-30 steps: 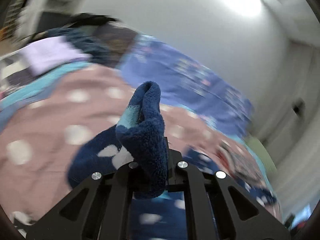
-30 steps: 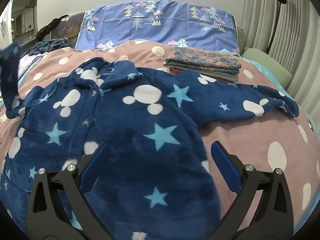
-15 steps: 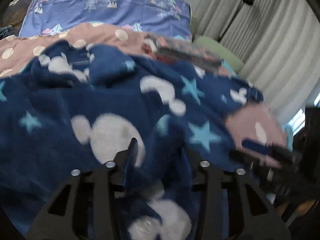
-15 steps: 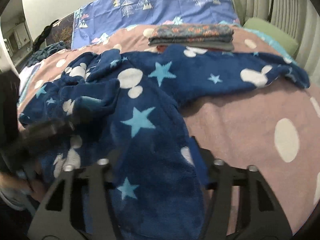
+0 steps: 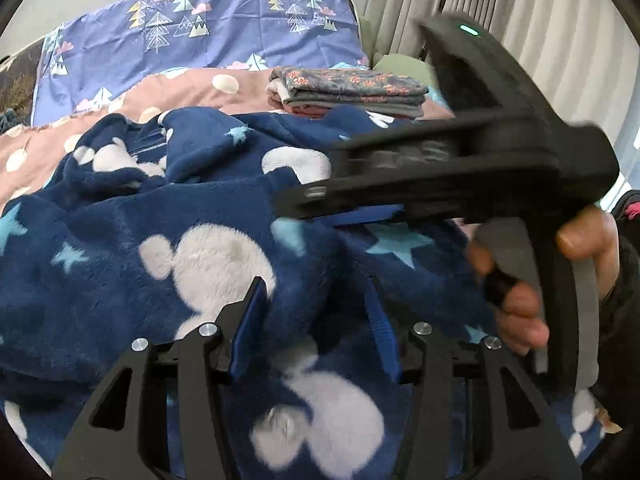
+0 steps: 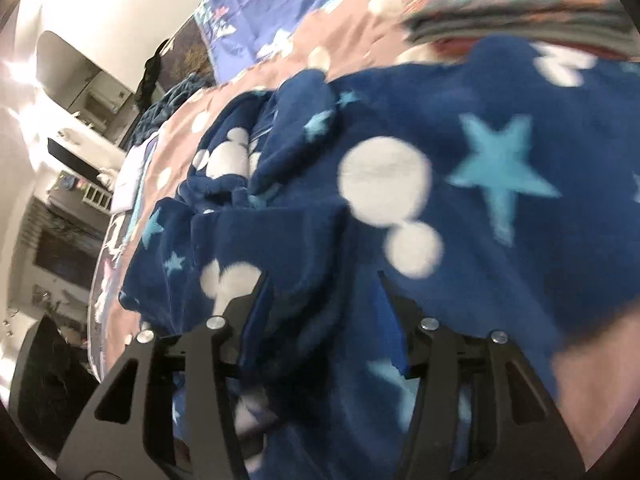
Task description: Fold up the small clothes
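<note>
Left wrist view: my left gripper [image 5: 316, 320] stands spread around a ridge of one navy fleece garment [image 5: 160, 216], patterned with white mouse heads and pale blue stars, lying rumpled on the bed [image 5: 192, 88]. One folded stack [image 5: 348, 90] sits behind.

Right wrist view: my right gripper [image 6: 324, 312] is spread over the garment's bunched fabric.
</note>
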`<state>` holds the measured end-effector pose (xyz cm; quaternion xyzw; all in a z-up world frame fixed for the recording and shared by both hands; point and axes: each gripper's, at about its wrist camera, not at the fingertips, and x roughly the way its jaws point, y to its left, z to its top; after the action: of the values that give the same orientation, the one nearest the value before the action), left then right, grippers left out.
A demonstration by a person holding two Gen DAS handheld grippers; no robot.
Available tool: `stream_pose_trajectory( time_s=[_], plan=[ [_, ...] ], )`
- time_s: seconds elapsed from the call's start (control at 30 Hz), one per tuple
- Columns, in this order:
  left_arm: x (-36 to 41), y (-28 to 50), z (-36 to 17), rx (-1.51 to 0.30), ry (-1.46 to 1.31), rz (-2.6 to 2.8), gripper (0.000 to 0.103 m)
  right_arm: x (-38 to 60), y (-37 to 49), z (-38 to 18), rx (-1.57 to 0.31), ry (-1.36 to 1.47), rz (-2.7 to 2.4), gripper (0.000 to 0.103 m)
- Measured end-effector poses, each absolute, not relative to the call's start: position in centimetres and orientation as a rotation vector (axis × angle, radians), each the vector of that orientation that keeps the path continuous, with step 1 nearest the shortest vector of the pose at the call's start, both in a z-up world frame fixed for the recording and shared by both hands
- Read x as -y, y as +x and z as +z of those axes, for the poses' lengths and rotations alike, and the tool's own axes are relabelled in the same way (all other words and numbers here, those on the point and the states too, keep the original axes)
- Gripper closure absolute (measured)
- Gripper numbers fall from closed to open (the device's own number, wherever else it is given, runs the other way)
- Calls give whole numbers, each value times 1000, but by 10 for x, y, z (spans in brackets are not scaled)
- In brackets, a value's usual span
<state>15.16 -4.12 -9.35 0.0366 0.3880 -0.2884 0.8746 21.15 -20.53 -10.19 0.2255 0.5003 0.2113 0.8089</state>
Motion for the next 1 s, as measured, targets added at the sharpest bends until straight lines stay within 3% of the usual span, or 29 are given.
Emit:
stream_pose_trajectory(
  time_s=[0.03, 0.07, 0.1, 0.33, 0.4, 0.43, 0.47, 0.5, 0.57, 0.7, 0.83, 1.0],
  plan=[
    [42, 154, -95, -815, 73, -604, 72, 201, 214, -104, -1072, 462, 443, 63],
    [43, 159, -96, -831, 55, -618, 88, 196, 218, -104, -1073, 432, 426, 80],
    [43, 160, -95, -832, 42, -620, 89, 194, 220, -100, -1072, 414, 419, 91],
    [47, 158, -39, -664, -97, -671, 91, 219, 197, -13, -783, 396, 443, 91],
    [57, 160, -35, -647, -114, -673, 80, 228, 197, -5, -746, 336, 393, 85],
    [63, 163, -38, -656, -110, -667, 56, 232, 199, -9, -746, 314, 364, 76],
    [71, 165, -45, -680, -86, -643, 39, 237, 202, -19, -765, 270, 279, 52],
    [75, 165, -53, -704, -59, -616, 39, 242, 204, -31, -794, 229, 191, 48],
    [73, 164, -67, -755, -27, -595, 39, 256, 199, -53, -840, 237, 153, 58],
    [28, 157, -70, -756, -59, -519, 39, 269, 171, -63, -862, 386, 289, 63],
    [-21, 166, -70, -760, -91, -386, 39, 234, 144, -61, -843, 320, 474, 63],
    [-52, 192, -113, -882, -194, -338, 40, 208, 152, -108, -925, 197, 324, 56]
  ],
)
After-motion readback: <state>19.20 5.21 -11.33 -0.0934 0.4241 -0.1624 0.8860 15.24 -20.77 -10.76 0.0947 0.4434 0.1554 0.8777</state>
